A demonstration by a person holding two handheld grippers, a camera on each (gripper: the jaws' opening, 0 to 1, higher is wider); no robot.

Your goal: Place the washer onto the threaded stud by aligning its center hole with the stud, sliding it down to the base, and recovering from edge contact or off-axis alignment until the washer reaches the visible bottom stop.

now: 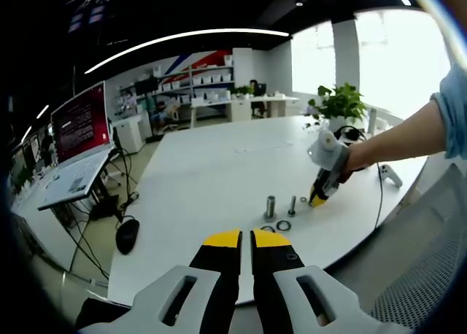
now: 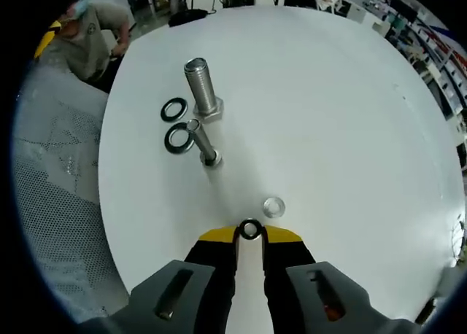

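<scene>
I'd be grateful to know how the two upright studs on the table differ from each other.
The large stud is thick, with coarse, plainly visible threads; the small stud is much thinner and its threading is hard to make out. The large stud stands on a broad hex base, the small stud on a little one. The large stud stands farther from the right gripper than the small stud. Both are metal, upright and bare of washers.

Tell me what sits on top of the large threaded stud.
Nothing sits on the large threaded stud; its top is bare. Two dark washers lie flat beside its base.
</scene>
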